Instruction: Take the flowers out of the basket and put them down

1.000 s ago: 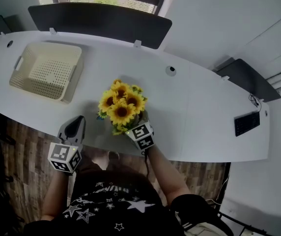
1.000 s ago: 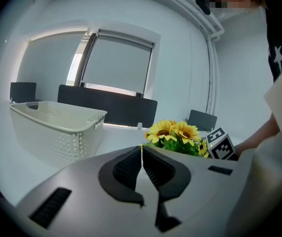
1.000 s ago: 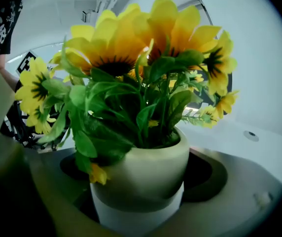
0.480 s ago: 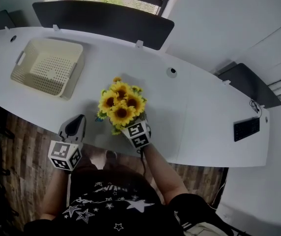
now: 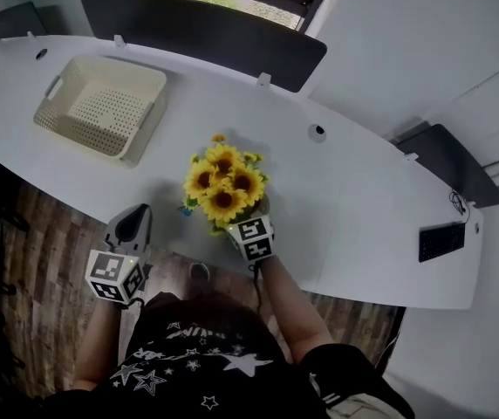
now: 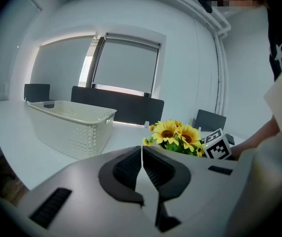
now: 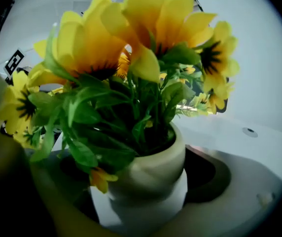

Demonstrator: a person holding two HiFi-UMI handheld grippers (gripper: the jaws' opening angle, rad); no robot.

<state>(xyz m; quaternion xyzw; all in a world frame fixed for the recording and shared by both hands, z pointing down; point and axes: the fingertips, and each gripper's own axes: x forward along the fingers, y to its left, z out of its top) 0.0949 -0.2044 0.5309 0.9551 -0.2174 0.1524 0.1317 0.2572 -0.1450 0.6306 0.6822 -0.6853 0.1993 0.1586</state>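
A bunch of yellow sunflowers (image 5: 223, 183) in a small white pot (image 7: 148, 181) stands near the white table's front edge. My right gripper (image 5: 248, 227) is shut on the pot, whose body fills the space between the jaws in the right gripper view. The cream perforated basket (image 5: 101, 109) sits at the table's far left with nothing in it. My left gripper (image 5: 130, 230) hangs just off the table's front edge, left of the flowers, jaws pressed together and holding nothing. In the left gripper view the flowers (image 6: 176, 135) show beyond the jaws, the basket (image 6: 72, 126) to their left.
A dark partition panel (image 5: 206, 37) runs along the table's far edge. A small round grommet (image 5: 318, 132) lies in the tabletop right of the flowers. A black keyboard (image 5: 440, 240) sits at the far right. Wood floor (image 5: 49, 260) shows below the table edge.
The flowers and right gripper sit slightly further right and lower in the view as the head camera shifted. The left gripper stays where it was.
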